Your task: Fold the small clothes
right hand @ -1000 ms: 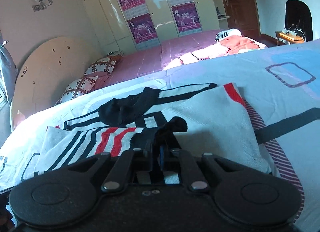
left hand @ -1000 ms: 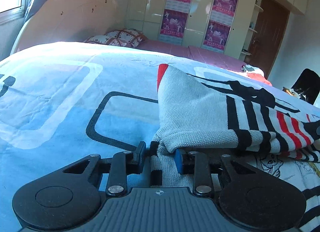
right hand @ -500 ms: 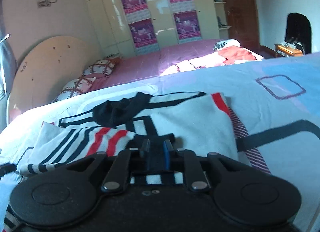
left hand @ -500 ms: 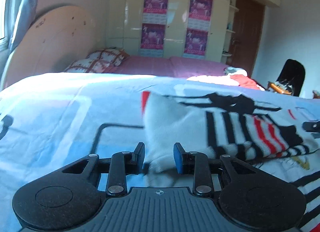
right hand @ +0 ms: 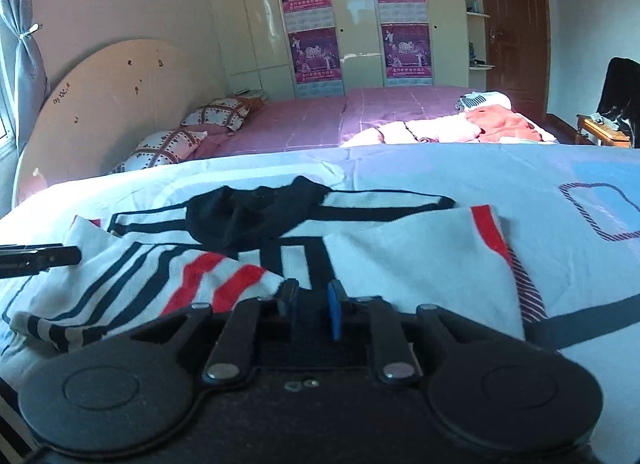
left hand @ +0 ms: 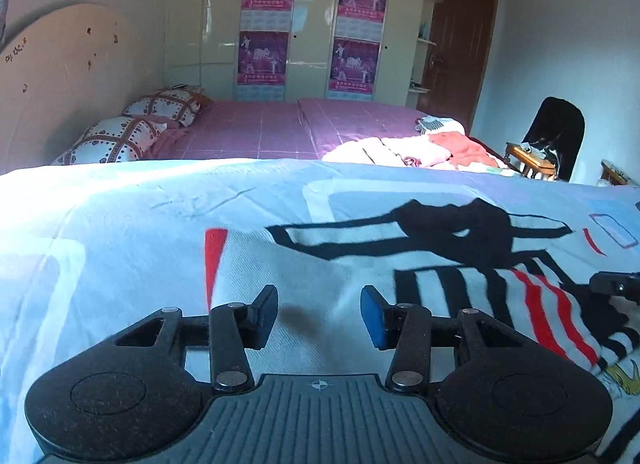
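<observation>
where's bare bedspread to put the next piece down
Free: bedspread left of the sweater's red edge, and right of it near the square print. Crowded: the middle, with the sweater and black garment.

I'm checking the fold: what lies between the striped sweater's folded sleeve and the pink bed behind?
In the right wrist view, a black garment lies on the blue bedsheet between the striped sweater and the pink bed.
</observation>
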### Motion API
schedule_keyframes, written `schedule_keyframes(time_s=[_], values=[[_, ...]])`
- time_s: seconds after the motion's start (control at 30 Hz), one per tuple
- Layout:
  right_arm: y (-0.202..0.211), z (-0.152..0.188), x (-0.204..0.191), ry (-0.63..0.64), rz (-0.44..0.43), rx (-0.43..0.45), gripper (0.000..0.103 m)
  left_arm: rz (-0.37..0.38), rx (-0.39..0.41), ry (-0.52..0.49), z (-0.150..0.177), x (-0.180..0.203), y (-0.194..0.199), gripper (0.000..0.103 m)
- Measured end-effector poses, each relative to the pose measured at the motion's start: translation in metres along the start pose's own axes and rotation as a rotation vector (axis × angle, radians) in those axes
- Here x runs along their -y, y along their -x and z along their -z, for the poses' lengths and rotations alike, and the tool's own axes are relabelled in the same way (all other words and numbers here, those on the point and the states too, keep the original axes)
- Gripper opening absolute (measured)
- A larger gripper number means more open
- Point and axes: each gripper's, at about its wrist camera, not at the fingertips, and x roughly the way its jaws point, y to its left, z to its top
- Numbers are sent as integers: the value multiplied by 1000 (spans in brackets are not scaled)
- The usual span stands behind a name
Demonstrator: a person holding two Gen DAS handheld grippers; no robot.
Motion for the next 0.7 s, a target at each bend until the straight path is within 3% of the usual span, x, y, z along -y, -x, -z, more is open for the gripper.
schedule_keyframes(time_s=[0.13, 0.2, 0.33, 0.43, 0.5, 0.57, 0.7], values=[[-27, 1, -12, 47, -36, -38, 17, -13, -60, -37, -8, -13, -41, 47], [-34, 4, -12, 62, -23, -37, 17, 7, -49, -13, -8, -20, -47, 54], [-35, 2, -7, 59, 11, -32, 14, 6, -47, -4, -9, -23, -49, 58], [-29, 1, -1, 80, 64, -44, 16, -63, -18, -14, -9, -19, -31, 58], [-17, -2, 4, 48, 56, -28, 23, -10, 25, -11, -6, -7, -8, 58], [-9, -4, -4, 56, 16, 6, 25, 24, 49, -80, -2, 22, 2, 58], [-22, -5, -43, 100, -97, -26, 24, 105, 25, -162, 4, 78, -7, 58]])
